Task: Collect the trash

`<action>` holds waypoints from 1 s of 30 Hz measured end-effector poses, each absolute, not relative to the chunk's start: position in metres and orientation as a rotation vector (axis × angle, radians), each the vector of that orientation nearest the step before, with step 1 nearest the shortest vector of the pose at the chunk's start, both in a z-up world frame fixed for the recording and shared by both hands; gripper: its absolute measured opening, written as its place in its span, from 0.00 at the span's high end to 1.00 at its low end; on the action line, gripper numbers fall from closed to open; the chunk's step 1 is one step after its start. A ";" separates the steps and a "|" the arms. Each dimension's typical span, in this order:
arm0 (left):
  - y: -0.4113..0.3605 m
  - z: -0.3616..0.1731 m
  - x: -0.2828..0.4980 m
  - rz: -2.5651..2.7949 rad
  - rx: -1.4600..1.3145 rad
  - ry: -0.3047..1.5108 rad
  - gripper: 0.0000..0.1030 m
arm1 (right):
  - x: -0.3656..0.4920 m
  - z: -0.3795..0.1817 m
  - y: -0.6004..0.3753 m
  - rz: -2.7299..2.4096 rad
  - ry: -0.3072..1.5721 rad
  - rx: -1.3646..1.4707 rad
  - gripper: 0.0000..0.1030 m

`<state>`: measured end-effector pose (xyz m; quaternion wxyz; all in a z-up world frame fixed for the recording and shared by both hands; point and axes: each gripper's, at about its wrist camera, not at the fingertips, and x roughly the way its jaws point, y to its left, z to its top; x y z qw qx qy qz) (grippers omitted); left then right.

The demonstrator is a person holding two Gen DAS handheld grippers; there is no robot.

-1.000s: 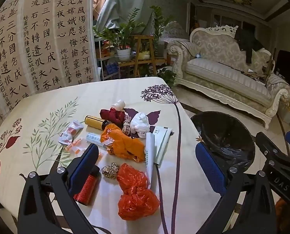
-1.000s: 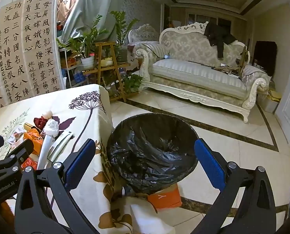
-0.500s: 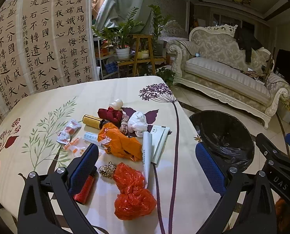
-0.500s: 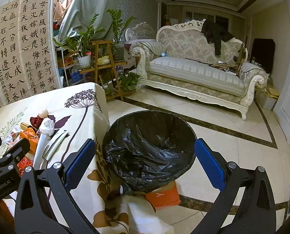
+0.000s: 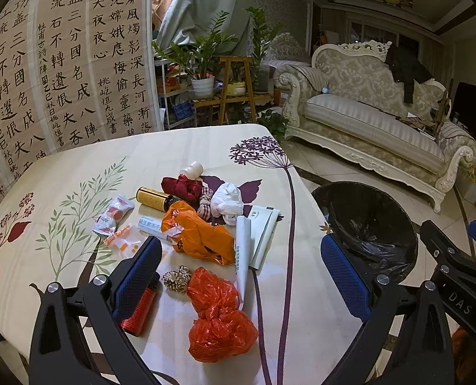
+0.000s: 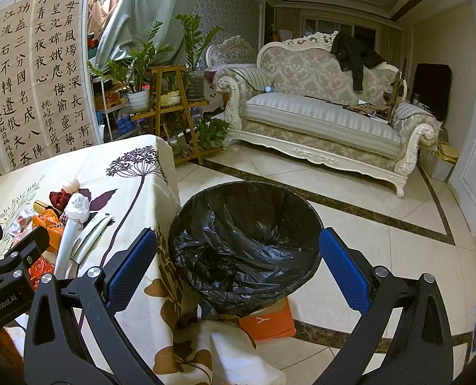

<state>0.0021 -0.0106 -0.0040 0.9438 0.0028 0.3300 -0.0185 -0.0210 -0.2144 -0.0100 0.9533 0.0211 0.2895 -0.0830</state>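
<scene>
Risk, the grab: the litter sits bunched together on the table (image 5: pixel 77 173), so jaws closing on the red plastic bag (image 5: pixel 220 317) could easily drag the pine cone (image 5: pixel 177 278) or the rolled white paper (image 5: pixel 242 253) along, or flick them off the near edge.
Risk, the carry: that bag looks limp and knotted only loosely; if pinched by a thin fold, I'd expect it to slip out before it clears the table edge.
Risk, the drop: the trash bin (image 6: pixel 244 243) stands on the floor just beside the table's corner, low down, and its black liner sags inward, so a light piece released from high up might drift past the rim.
Risk, the red cylinder (image 5: pixel 138 311): it lies right under the left-hand finger (image 5: pixel 138 276) and looks ready to roll if nudged.
Left gripper (image 5: pixel 241 276): hangs above the near edge of the table, aimed at the pile, jaws spread wide and empty, the red bag between them.
Right gripper (image 6: pixel 238 266): held off the table, pointing down over the bin's mouth, jaws likewise spread with nothing in them.
Trash: all on the table, near the side closest to the bin; orange bag (image 5: pixel 199 234), white crumpled wad (image 5: pixel 226 202), yellow tube (image 5: pixel 153 197) and dark red cloth (image 5: pixel 181 187) further in.
Bin contents: only liner visible; whether anything lies in the folds I cannot tell.
</scene>
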 end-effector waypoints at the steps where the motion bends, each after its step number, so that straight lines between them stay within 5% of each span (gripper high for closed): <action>1: -0.011 -0.004 0.002 -0.037 0.006 0.674 0.06 | -0.021 -0.010 -0.214 -0.168 0.589 0.044 0.04; 30: -0.010 -0.007 0.002 -0.035 0.006 0.682 0.06 | -0.020 -0.011 -0.211 -0.171 0.593 0.042 0.04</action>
